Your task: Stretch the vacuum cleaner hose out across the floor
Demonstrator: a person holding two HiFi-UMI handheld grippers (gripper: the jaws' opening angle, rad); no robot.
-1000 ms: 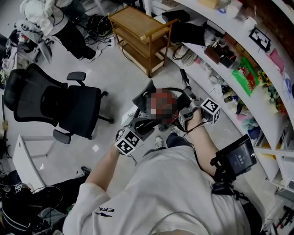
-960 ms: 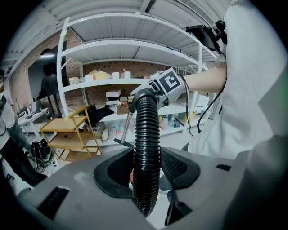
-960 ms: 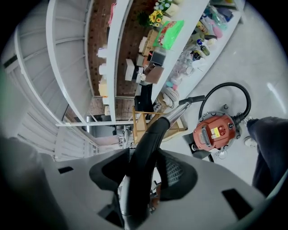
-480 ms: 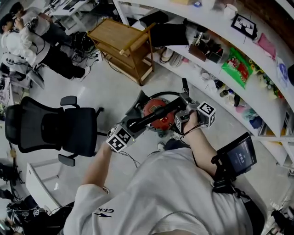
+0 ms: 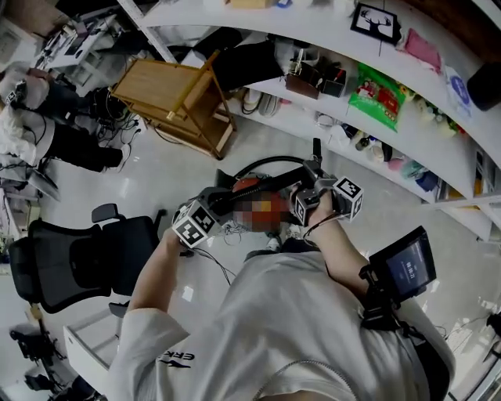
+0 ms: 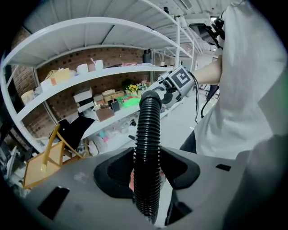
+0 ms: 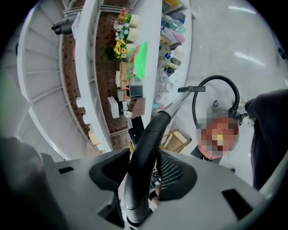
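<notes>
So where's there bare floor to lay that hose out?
Bare floor lies between the wooden cart and the office chair, and right of the vacuum cleaner along the shelving. It is crowded with cables beyond the cart and shoes under the shelving.

colour/pattern rundown

hose (image 6: 148, 148) black, ribbed all along; wand (image 7: 145, 143) plain glossy black, running into a silver tube (image 7: 173, 104); left gripper (image 6: 147, 177) and right gripper (image 7: 143, 179) matte grey with black pads, one right pad cross-hatched; marker cubes (image 5: 193, 225) white with black square codes; vacuum body (image 5: 247, 186) red where it shows; shirt (image 5: 290, 329) white; floor (image 5: 156, 172) pale grey; shelves (image 5: 438, 157) white against red-brown brick (image 6: 112, 58); packet (image 5: 376, 95) bright green; flowers (image 7: 121, 45) yellow; cart (image 5: 168, 94) light wood; chair (image 5: 70, 258) black; picture (image 5: 373, 19) white, black frame, black deer.
</notes>
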